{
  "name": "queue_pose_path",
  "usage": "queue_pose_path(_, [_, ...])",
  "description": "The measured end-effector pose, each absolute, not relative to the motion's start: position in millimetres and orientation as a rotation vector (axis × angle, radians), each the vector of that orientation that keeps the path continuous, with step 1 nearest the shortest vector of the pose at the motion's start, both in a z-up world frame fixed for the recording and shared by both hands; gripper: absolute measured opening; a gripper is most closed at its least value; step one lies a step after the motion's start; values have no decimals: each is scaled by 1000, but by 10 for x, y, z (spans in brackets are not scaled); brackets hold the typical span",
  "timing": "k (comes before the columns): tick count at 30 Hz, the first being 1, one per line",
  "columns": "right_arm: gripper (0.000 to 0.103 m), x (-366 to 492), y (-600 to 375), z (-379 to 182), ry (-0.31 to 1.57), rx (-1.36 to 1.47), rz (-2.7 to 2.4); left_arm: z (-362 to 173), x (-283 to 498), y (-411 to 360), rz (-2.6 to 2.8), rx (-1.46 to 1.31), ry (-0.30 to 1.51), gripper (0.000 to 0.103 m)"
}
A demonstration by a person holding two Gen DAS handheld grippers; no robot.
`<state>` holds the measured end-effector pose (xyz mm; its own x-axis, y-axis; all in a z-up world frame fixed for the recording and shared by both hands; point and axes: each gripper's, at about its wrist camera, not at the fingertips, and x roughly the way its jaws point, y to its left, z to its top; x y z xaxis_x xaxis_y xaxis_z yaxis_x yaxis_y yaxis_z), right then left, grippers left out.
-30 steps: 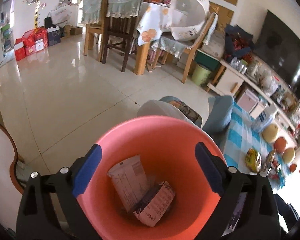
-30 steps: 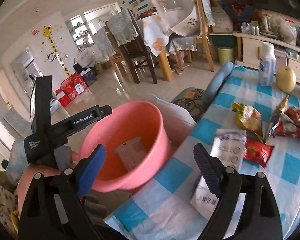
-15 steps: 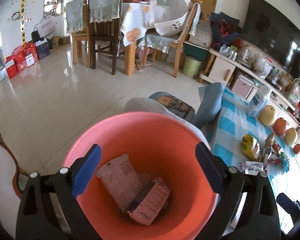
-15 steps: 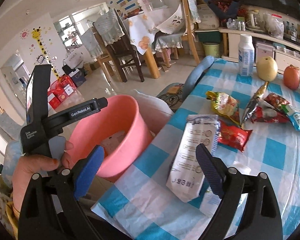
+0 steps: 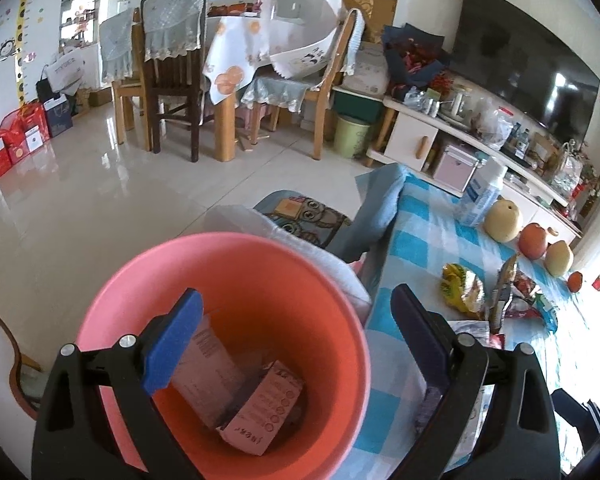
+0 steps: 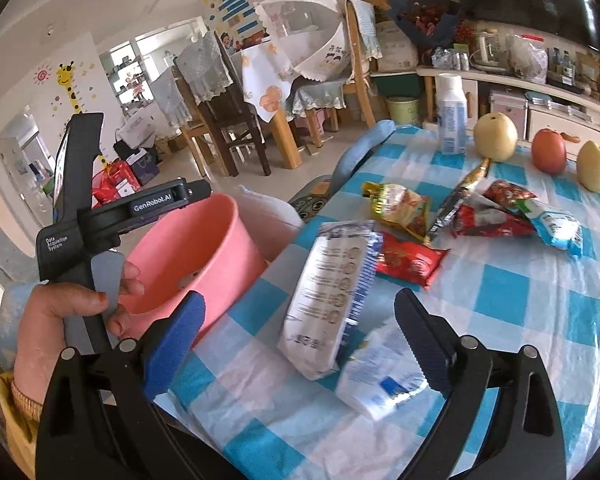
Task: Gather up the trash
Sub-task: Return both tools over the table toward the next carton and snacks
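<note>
A pink bucket (image 5: 260, 280) sits beside the checked table, with a white wrapper (image 5: 212, 376) and a small carton (image 5: 260, 412) inside. My left gripper (image 5: 296, 344) is open above the bucket's mouth. My right gripper (image 6: 300, 344) is open and empty over the table, just in front of a long white packet (image 6: 328, 292) and a small white-and-blue packet (image 6: 384, 384). Behind them lie a red wrapper (image 6: 412, 260), a yellow snack bag (image 6: 400, 204) and several more wrappers (image 6: 500, 212). The bucket also shows in the right wrist view (image 6: 196, 248), next to the left gripper.
On the blue-and-white checked tablecloth (image 6: 520, 304) stand a white bottle (image 6: 452, 120), two pears (image 6: 496, 132) and a red apple (image 6: 548, 152) along the far edge. A cushioned stool (image 5: 308, 216) stands behind the bucket. Dining chairs and a table stand further back.
My right gripper has moved right and forward over the table, closer to the white packet. The left gripper's view has swung right, with the bucket now lower left.
</note>
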<state>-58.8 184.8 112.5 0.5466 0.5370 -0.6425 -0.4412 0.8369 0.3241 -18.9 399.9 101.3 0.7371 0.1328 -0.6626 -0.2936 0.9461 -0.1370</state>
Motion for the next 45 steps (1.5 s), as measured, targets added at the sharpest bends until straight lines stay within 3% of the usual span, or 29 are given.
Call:
queue_pose_path(17, [98,-642,1232,1095,761,116,514,1030,-76,3359,129,-139,680,95])
queue_pose_path(25, [98,-558,968,966,826,114,475,987,-59,3045,89,-76,689,95])
queue_pose_path(45, [98,-156,-192,776,829,271,309,697,-69,2546,-18,-53,807,95])
